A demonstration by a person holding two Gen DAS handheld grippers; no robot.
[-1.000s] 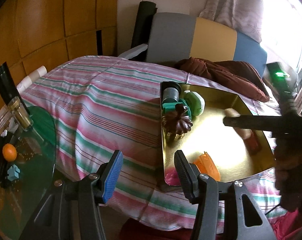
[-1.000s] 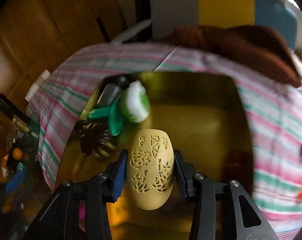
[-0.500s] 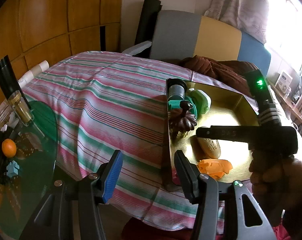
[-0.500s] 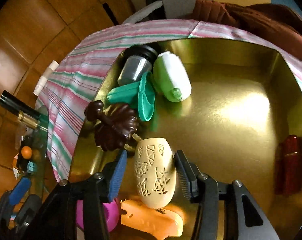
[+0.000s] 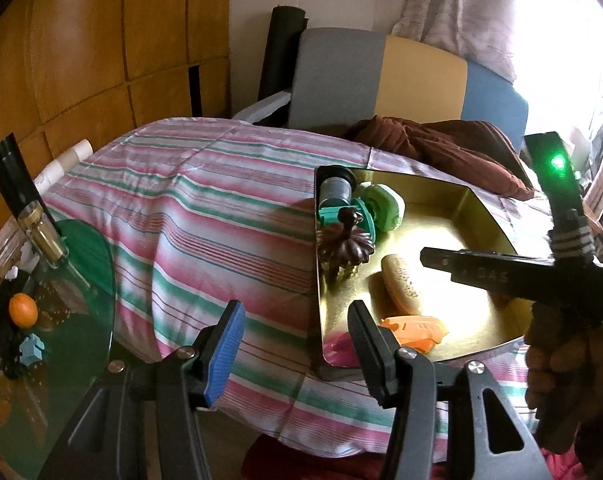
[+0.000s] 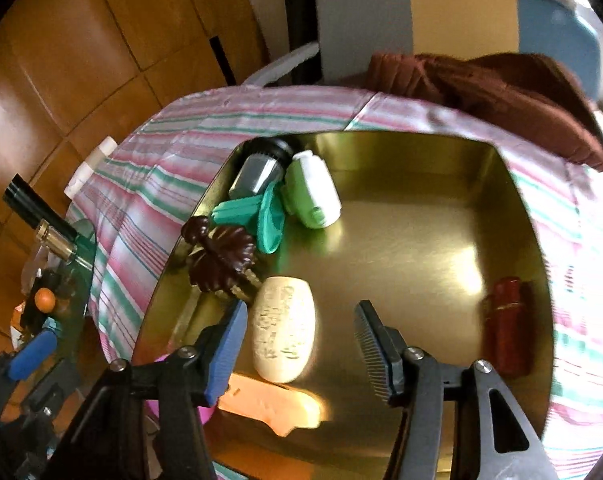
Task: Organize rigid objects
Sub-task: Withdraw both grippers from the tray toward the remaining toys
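A gold metal tray [image 6: 421, 240] lies on the striped bedspread [image 5: 205, 216]. In it rest a cream carved oval [image 6: 283, 328], an orange piece [image 6: 269, 404], a dark brown flower-shaped piece [image 6: 221, 260], a teal piece [image 6: 257, 216], a green and white case [image 6: 313, 192], a grey cylinder [image 6: 257, 174] and a dark red piece [image 6: 509, 324]. My right gripper [image 6: 301, 348] is open above the tray, the cream oval lying just inside its left finger. My left gripper [image 5: 297, 344] is open and empty over the bed edge, left of the tray [image 5: 477, 208].
A glass side table [image 5: 41, 320] at the left holds an orange ball [image 5: 22, 310], a bottle [image 5: 41, 232] and small items. A brown cloth [image 5: 441, 148] and a chair [image 5: 381, 80] lie behind the tray. A wooden wall stands at the left.
My right gripper lowered the cream oval into the tray, opened and let it go; it now lies by the brown piece. The left gripper barely moved.
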